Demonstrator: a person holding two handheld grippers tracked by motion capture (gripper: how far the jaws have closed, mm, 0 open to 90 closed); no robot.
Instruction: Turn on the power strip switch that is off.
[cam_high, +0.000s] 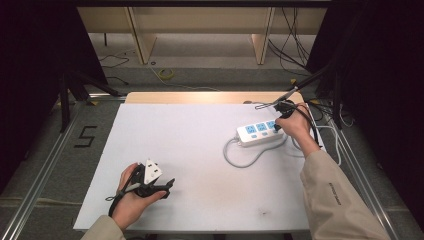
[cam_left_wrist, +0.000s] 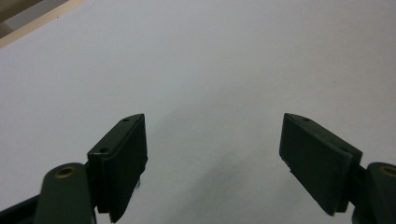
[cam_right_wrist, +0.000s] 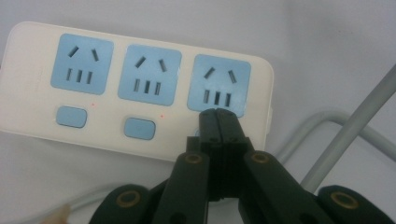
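Note:
A white power strip (cam_high: 256, 133) (cam_right_wrist: 140, 135) with three blue sockets lies at the table's right, its grey cord (cam_high: 239, 161) looping toward the front. My right gripper (cam_high: 278, 127) (cam_right_wrist: 217, 113) is shut with nothing between its jaws. Its joined tips sit on the strip just below the socket at the cord end, covering the spot where that socket's switch lies. The two other blue switch buttons (cam_right_wrist: 139, 128) are in plain sight. Near the front left, my left gripper (cam_high: 169, 185) (cam_left_wrist: 212, 154) is held low over the bare white tabletop, jaws wide open and empty.
The white tabletop (cam_high: 200, 200) has a wooden strip along its far edge (cam_high: 200, 97). Loose cables (cam_high: 327, 115) hang off the right rear corner. Metal rails run along both sides of the table, and wooden frame legs stand on the floor beyond.

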